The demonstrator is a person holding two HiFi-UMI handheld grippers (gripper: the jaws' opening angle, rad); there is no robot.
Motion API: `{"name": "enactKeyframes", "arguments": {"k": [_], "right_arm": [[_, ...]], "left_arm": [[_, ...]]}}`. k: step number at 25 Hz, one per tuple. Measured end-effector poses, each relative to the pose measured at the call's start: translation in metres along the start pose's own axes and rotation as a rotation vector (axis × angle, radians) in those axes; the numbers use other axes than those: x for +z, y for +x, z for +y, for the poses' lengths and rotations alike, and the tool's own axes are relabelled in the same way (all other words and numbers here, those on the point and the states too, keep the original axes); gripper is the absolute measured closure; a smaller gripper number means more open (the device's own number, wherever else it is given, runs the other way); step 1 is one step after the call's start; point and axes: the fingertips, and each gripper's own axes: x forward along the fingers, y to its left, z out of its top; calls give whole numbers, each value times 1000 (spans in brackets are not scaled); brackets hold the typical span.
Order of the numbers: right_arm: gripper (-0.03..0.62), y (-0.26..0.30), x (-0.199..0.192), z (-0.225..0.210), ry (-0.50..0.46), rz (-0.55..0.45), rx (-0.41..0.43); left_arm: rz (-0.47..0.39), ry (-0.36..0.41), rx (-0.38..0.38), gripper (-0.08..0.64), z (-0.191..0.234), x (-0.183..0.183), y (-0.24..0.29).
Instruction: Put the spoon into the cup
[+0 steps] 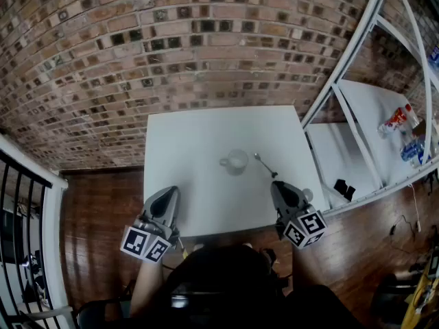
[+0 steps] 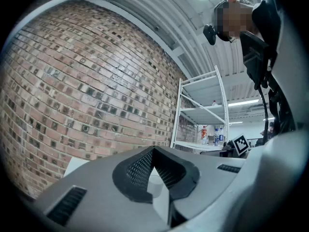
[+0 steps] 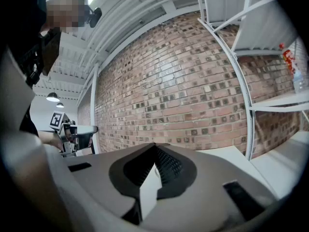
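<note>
A clear cup [image 1: 234,162] stands upright near the middle of the white table [image 1: 199,136]. To its right a metal spoon [image 1: 264,165] lies flat on the tabletop, bowl end toward the cup and a little apart from it. My left gripper [image 1: 167,193] hovers over the table's near left edge, well short of the cup. My right gripper [image 1: 280,186] sits at the near right edge, just behind the spoon's handle end. In the left gripper view the left gripper [image 2: 154,151] has its jaws together with nothing between them. The right gripper [image 3: 155,146] looks the same in its own view.
A white shelf rack [image 1: 357,60] stands right of the table, holding bottles [image 1: 396,120] and a small black object [image 1: 343,187]. A brick wall [image 1: 171,40] runs behind the table. A black railing [image 1: 20,204] is at far left, over a dark wooden floor [image 1: 96,211].
</note>
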Motion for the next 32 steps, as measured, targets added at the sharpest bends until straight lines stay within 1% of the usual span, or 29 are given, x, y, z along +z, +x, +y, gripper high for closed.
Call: {"name": "enactKeyframes", "arguments": {"k": [8, 11, 13, 15, 19, 21, 23, 26, 28, 32], "right_arm": [[588, -5, -21, -30, -18, 60, -66], [588, -4, -23, -42, -23, 79, -71], [566, -3, -22, -50, -33, 87, -68], [566, 1, -20, -60, -43, 92, -68], [566, 17, -26, -79, -54, 124, -58], [565, 25, -39, -90, -65, 166, -43], [492, 30, -57, -101, -76, 229, -25], [488, 38, -84, -119, -96, 312, -23], [460, 41, -104, -127, -108, 374, -24], [459, 53, -137, -142, -140, 484, -21]], "left_arm": [[24, 11, -39, 555, -1, -10, 10], [5, 17, -17, 555, 0, -9, 22], [0, 27, -3, 555, -2, -9, 33], [-4, 31, -4, 555, -5, -8, 47], [-16, 18, 19, 555, -5, -4, 60], [-5, 9, 31, 555, -6, -10, 62], [19, 0, 38, 555, -9, -22, 63], [54, -8, 51, 555, -8, -35, 66], [75, -15, 68, 555, -7, -39, 63], [106, -30, 107, 555, -2, -47, 58]]}}
